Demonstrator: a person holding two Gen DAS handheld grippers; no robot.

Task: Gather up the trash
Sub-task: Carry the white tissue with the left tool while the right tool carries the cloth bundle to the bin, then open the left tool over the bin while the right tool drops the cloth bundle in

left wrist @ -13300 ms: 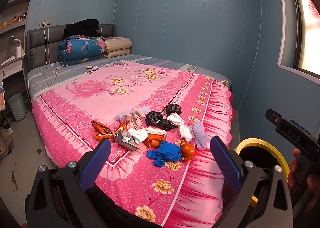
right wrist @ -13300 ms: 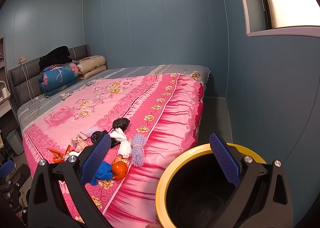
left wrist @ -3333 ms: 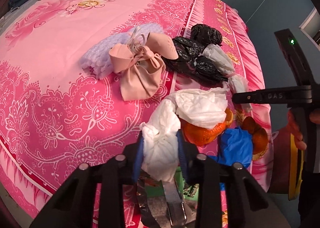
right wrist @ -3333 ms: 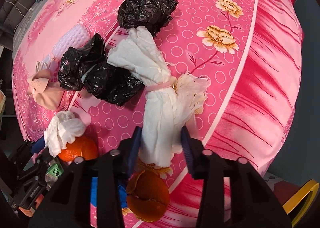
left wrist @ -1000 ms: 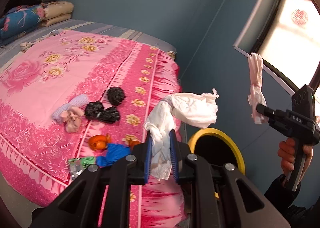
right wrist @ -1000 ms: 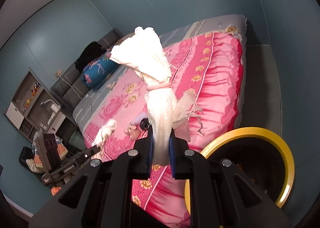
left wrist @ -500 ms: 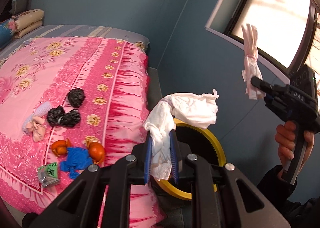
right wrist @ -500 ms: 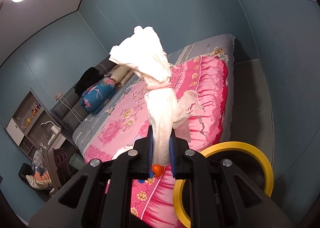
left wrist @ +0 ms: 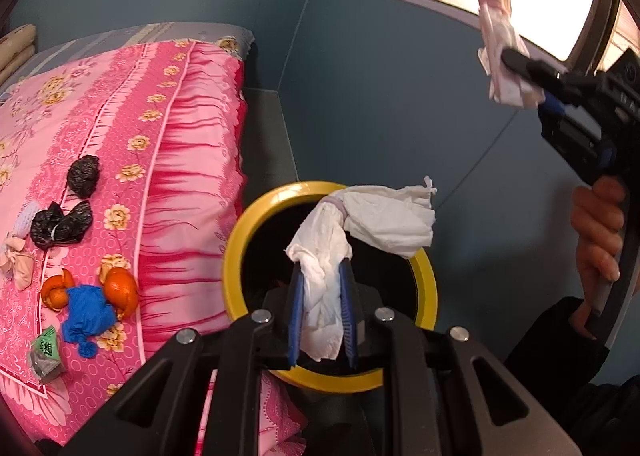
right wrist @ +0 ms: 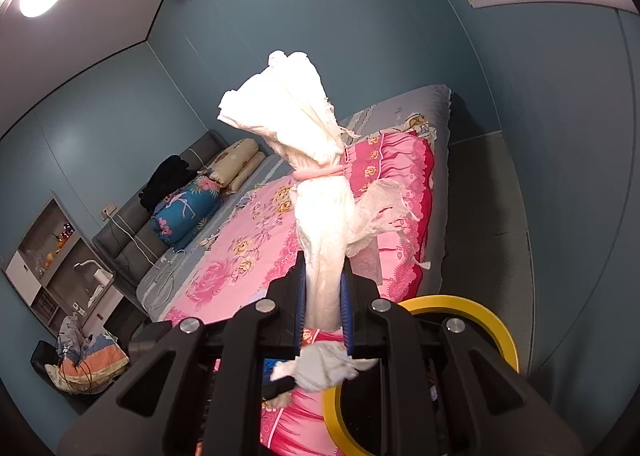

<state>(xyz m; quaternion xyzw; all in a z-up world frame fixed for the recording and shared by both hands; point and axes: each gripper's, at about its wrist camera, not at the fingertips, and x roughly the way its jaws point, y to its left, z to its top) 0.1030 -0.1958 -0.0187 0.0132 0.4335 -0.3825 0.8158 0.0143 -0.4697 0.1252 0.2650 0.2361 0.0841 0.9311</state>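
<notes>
- The left gripper [left wrist: 323, 288] was clamped on a white tissue bundle [left wrist: 360, 228], held over the yellow-rimmed bin [left wrist: 234, 256] beside the pink bed [left wrist: 160, 136].
- The right gripper [right wrist: 323, 296] was clamped on a tied white bundle [right wrist: 316, 176] with a pink band, raised above the bin's near right side.
- On that gripper's body, only part of some lettering [left wrist: 627, 98] showed, too little to read.
- A small green packet [left wrist: 47, 346] on the bed carried a dark printed pattern, unreadable.
- Black bags [left wrist: 60, 222], orange peels [left wrist: 120, 290] and a blue bundle [left wrist: 86, 316] lay on the bed, left of the bin.
</notes>
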